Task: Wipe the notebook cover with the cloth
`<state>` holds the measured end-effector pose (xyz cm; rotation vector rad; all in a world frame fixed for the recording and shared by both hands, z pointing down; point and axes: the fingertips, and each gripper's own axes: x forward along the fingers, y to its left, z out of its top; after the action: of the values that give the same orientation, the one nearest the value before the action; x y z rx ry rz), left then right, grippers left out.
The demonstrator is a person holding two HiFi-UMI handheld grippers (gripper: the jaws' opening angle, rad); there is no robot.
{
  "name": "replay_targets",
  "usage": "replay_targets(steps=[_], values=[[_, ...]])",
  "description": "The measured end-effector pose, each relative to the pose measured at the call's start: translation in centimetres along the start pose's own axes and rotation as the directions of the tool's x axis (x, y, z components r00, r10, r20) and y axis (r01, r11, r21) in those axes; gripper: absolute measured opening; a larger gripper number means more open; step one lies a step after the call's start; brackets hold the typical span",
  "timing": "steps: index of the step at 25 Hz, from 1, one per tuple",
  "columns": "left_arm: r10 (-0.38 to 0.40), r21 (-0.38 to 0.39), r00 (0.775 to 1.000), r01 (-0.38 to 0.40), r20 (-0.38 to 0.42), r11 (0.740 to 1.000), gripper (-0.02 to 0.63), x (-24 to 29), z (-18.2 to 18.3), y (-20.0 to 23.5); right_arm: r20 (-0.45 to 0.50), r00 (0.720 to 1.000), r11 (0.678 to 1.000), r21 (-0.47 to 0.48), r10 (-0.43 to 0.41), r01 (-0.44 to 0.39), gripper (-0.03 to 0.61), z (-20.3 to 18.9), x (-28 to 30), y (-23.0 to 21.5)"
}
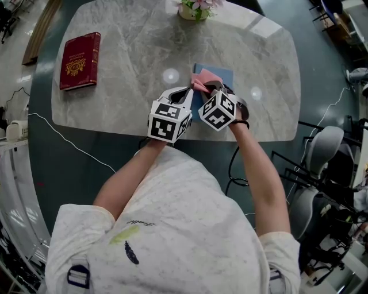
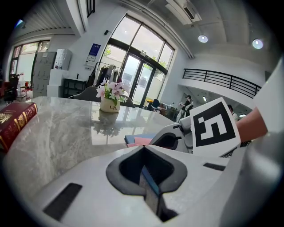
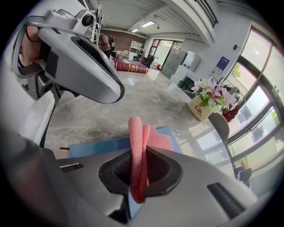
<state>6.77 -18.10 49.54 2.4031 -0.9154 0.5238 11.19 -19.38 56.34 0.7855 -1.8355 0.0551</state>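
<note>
A blue notebook [image 1: 223, 74] lies flat on the marble table [image 1: 132, 57], near its front edge. My right gripper [image 1: 205, 90] is shut on a folded pink cloth [image 1: 202, 79], which hangs over the notebook's left part. In the right gripper view the cloth [image 3: 138, 142] stands pinched upright between the jaws, with the notebook [image 3: 100, 144] just beyond them. My left gripper [image 1: 186, 96] is beside the right one at the notebook's left edge, and its jaws are shut with nothing between them. From the left gripper view the notebook [image 2: 133, 140] shows ahead, partly hidden by the right gripper [image 2: 171, 139].
A red hardcover book [image 1: 80, 60] lies at the table's far left. A small flower pot [image 1: 194, 8] stands at the far edge. Office chairs [image 1: 322, 149] crowd the floor to the right, and a white cable [image 1: 69, 143] runs along the left.
</note>
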Motion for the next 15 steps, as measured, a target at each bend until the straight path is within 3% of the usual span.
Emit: replay_targets(steps=[15], values=[[0.015,0.003,1.0,-0.015,0.006,1.0,0.006,-1.6,-1.3,-2.1,0.003,1.0,1.0,-0.01,0.01,-0.01,0.015,-1.3,-1.8,2.7]])
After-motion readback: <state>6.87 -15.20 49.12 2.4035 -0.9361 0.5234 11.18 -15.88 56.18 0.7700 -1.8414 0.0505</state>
